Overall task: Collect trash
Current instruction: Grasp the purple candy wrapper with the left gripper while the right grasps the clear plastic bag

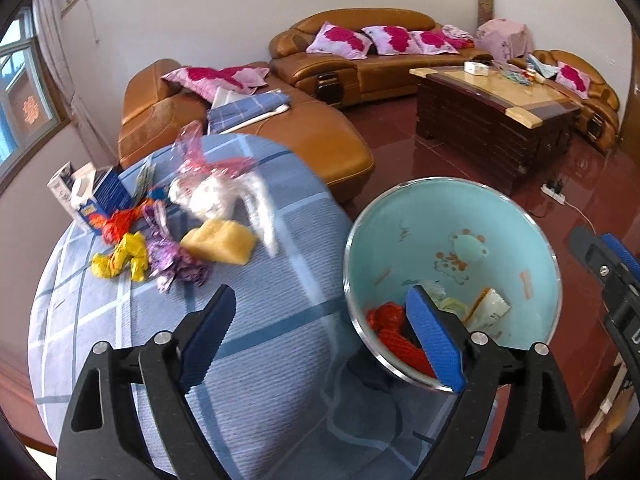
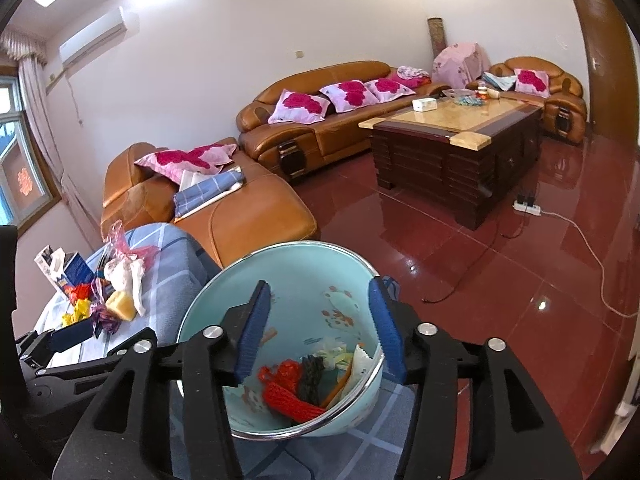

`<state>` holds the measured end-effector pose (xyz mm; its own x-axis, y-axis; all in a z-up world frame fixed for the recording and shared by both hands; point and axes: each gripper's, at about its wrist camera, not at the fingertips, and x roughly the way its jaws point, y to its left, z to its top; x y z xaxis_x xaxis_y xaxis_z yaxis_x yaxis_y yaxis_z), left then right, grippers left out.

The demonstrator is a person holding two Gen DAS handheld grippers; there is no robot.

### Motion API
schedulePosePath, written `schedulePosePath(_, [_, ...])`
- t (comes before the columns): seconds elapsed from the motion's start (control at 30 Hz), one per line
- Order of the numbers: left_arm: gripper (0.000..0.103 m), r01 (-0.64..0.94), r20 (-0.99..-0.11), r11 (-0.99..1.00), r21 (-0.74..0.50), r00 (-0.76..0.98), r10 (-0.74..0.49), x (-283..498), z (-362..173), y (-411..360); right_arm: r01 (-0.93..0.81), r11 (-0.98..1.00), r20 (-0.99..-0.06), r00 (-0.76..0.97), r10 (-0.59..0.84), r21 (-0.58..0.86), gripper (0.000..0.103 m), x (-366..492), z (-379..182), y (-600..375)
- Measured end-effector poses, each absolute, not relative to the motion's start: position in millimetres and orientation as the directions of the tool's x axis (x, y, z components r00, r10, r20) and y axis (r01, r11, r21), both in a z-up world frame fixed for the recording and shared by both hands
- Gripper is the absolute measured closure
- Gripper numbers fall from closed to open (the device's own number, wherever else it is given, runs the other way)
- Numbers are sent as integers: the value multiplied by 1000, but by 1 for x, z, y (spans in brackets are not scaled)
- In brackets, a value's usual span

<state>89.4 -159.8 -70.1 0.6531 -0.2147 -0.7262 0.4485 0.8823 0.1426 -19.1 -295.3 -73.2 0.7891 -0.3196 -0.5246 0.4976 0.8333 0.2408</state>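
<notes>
A light blue basin (image 1: 460, 216) stands at the right edge of a round table under a blue checked cloth (image 1: 260, 320). It holds a red net (image 2: 288, 396), a black net and paper scraps. My left gripper (image 1: 322, 294) is open and empty, with its right finger over the basin's near rim. My right gripper (image 2: 319, 284) hangs open over the basin (image 2: 304, 276) with nothing between its fingers. Farther left on the cloth lie a yellow wrapper (image 1: 122, 258), a purple wrapper (image 1: 172, 258), a yellow sponge (image 1: 218, 240), a white plastic bag (image 1: 212, 196) and an orange wrapper (image 1: 120, 218).
An open blue and white box (image 1: 96, 196) stands at the table's far left edge. Behind the table is a brown leather sofa (image 1: 320, 144) with pink cushions. A dark coffee table (image 2: 460, 148) and a power strip with its cord (image 2: 528, 208) are on the red floor.
</notes>
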Motion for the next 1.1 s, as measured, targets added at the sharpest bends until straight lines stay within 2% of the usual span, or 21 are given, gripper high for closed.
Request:
schedulePosePath(0.5, [17,360,-763,926,111,628,-153,105,-88,-98,440,881,-551,784,-284,171,49,1,-78,-260])
schedulePosePath(1.1, [18,113,-772,992,64,635,-23,157,-88,15,245,960,-555,821,-130,138,50,78,-64,-199])
